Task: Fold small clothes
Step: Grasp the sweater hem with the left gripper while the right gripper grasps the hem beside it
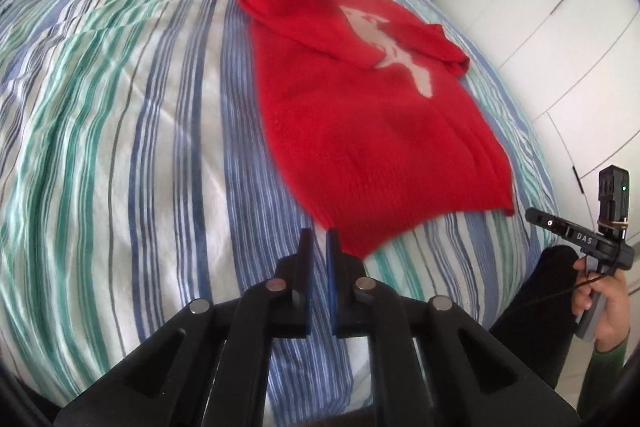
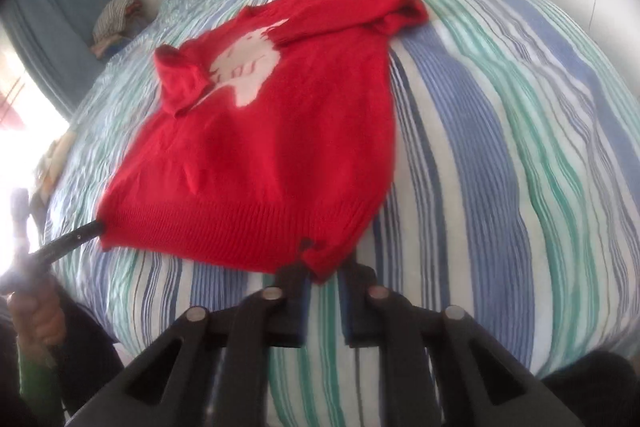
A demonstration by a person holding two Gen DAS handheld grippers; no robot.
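Observation:
A red knit sweater (image 1: 360, 131) (image 2: 280, 147) with a white animal figure lies flat on the striped bed cover (image 1: 120, 107), both sleeves folded in over its chest. Its ribbed hem is the near edge. My left gripper (image 1: 318, 233) has its jaws nearly together at the hem's left corner, pinching the knit at its tips. In the right wrist view the left gripper (image 2: 98, 225) meets that same corner. My right gripper (image 2: 324, 267) is shut on the hem's right corner, with red knit hanging between its fingers. The left wrist view shows the right gripper (image 1: 534, 215) at the sweater's right edge.
White wardrobe doors (image 1: 540, 7) run along the bed's right side. A small pile of clothes (image 2: 116, 15) sits at the far left of the bed cover (image 2: 500, 147), near a blue curtain (image 2: 52, 27). A person's hand (image 1: 604, 303) holds each gripper handle.

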